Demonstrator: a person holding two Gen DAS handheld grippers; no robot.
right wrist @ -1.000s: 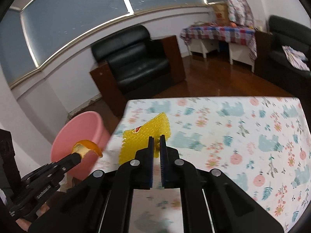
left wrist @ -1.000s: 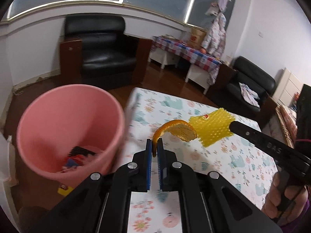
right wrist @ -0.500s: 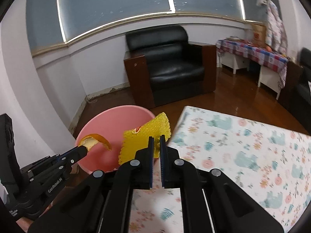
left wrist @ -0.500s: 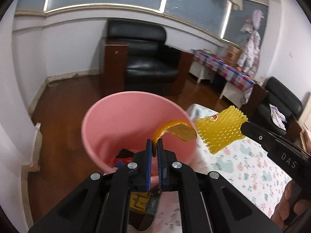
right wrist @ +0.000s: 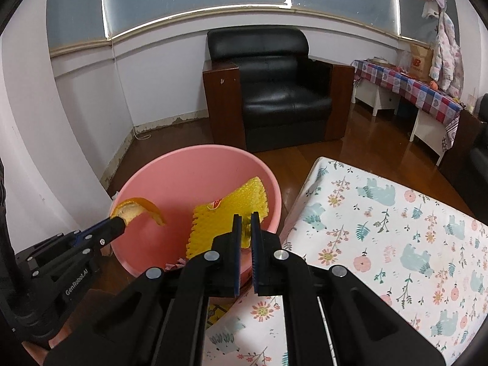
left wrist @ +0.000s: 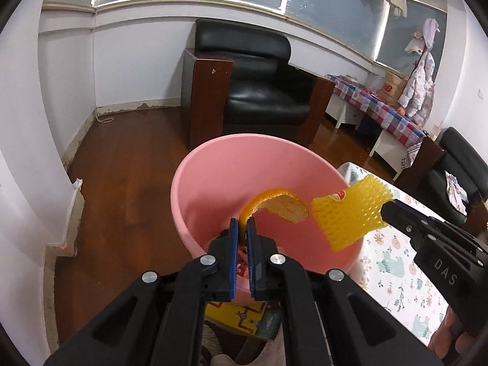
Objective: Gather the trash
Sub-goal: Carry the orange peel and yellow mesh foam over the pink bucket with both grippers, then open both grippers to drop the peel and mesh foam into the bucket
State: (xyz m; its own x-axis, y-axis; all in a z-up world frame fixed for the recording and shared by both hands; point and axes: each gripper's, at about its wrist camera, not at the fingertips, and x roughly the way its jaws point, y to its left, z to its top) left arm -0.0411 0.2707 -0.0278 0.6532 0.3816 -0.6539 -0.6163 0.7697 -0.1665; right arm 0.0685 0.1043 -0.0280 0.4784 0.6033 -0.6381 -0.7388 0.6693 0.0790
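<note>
Left wrist view: looks forward and downward along its tongs (left wrist: 242, 228), close above the pink bucket (left wrist: 213, 164), the counter (left wrist: 396, 274) at its right edge. Right wrist view: same heading from further right, bucket (right wrist: 170, 167) lower left, counter (right wrist: 396, 228) filling the right. Both share the bucket, the black armchair (left wrist: 259, 91) (right wrist: 283, 91), the window wall, and each shows the other's tongs.

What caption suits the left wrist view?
Left gripper holds orange peel over pink bin; right gripper brings yellow foam net.
</note>
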